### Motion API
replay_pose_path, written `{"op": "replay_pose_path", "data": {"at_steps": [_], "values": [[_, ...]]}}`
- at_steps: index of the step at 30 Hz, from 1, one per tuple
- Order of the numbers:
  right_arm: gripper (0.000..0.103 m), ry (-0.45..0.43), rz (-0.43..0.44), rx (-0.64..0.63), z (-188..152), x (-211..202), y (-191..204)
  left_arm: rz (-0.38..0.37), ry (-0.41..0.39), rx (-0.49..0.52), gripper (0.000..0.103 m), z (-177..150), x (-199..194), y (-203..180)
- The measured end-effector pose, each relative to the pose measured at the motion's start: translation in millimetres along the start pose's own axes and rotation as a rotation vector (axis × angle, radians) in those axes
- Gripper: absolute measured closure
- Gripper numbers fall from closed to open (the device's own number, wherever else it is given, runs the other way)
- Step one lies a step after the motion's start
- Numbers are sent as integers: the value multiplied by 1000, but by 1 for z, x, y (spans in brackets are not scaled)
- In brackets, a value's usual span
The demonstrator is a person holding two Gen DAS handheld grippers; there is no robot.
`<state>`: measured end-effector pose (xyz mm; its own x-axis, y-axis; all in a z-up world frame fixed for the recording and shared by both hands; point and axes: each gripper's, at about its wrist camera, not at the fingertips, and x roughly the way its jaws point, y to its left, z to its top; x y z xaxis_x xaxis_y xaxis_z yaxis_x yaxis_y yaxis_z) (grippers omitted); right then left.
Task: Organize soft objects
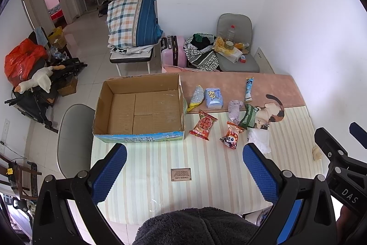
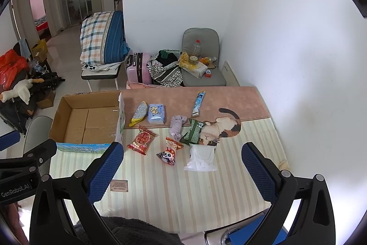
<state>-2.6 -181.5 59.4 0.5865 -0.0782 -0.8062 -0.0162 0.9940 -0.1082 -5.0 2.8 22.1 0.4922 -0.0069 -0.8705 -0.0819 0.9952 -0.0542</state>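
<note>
An empty cardboard box (image 1: 140, 107) stands at the table's left; it also shows in the right wrist view (image 2: 87, 121). To its right lie a red snack packet (image 1: 203, 125), a panda packet (image 1: 231, 139), a green packet (image 1: 248, 116), a lilac cloth (image 1: 235, 109), a blue tissue pack (image 1: 214, 98), a silver-yellow pouch (image 1: 197, 97), a blue-white tube (image 1: 249, 88) and a white plastic bag (image 2: 201, 157). My left gripper (image 1: 184, 171) is open and empty above the striped cloth near the table's front. My right gripper (image 2: 182, 172) is open and empty, in front of the white bag.
A striped tablecloth (image 1: 206, 176) with a cat picture (image 1: 273, 111) covers the table against the white wall at right. A grey chair (image 1: 73, 137) stands left of the table. A loaded chair (image 1: 236, 54), pink suitcase (image 1: 174, 52) and bedding (image 1: 133, 20) stand behind.
</note>
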Motion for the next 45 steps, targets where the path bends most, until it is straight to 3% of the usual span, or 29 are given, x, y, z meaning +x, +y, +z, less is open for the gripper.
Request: {"op": "replay_pose_path", "data": {"at_steps": [33, 39, 42, 45], "values": [[0, -19, -9, 39, -7, -10, -12, -17, -10, 12, 0, 0, -4, -12], [0, 79, 10, 155, -6, 38, -50, -7, 6, 24, 0, 10, 28, -18], [0, 180, 3, 237, -7, 93, -83, 9, 39, 34, 0, 18, 66, -23], [0, 310, 21, 286, -17, 168, -111, 3, 125, 50, 0, 30, 124, -35]]}}
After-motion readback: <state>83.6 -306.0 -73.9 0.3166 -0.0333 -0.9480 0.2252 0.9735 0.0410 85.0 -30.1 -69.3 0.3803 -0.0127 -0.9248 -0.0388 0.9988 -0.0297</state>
